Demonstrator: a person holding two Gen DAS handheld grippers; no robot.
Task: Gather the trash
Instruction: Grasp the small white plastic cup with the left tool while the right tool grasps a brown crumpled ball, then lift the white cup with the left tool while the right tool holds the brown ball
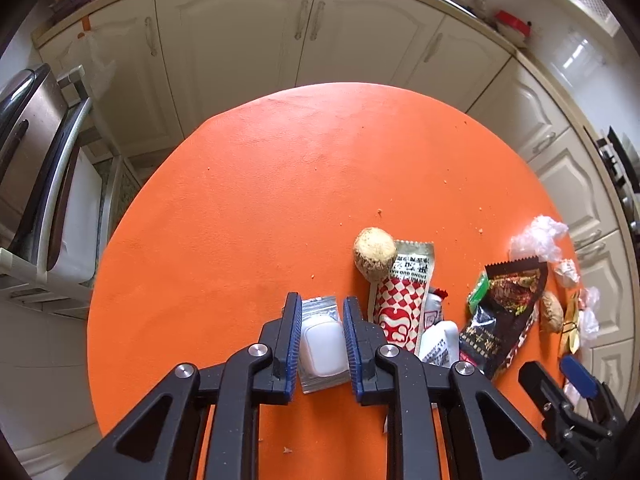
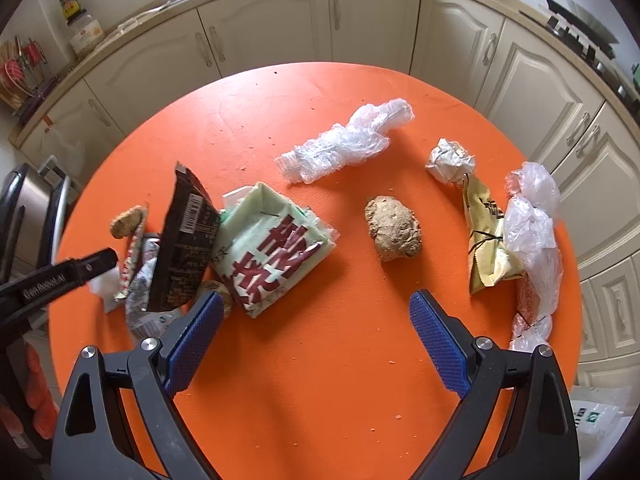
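Orange table [image 1: 248, 200] carried the trash. Between the blue pads of the left gripper [image 1: 322, 320] sat one clear zip bag [image 1: 320, 380] holding a white square pack [image 1: 323, 346]; the pads stood close beside it, though whether they pressed it could not be told. Right of it lay one red-checked wrapper [image 1: 402, 312], a brown lump [image 1: 375, 253] at its top, and one dark wrapper [image 1: 504, 312].

From the right wrist camera, the right gripper [image 2: 316, 320] hung spread wide above bare table, holding nothing. Ahead of it lay one green-and-red wrapper [image 2: 276, 256], a second brown lump [image 2: 394, 227], one crumpled clear film [image 2: 348, 140], one paper ball [image 2: 450, 160], one yellow wrapper [image 2: 486, 240] and one plastic bag [image 2: 534, 232].
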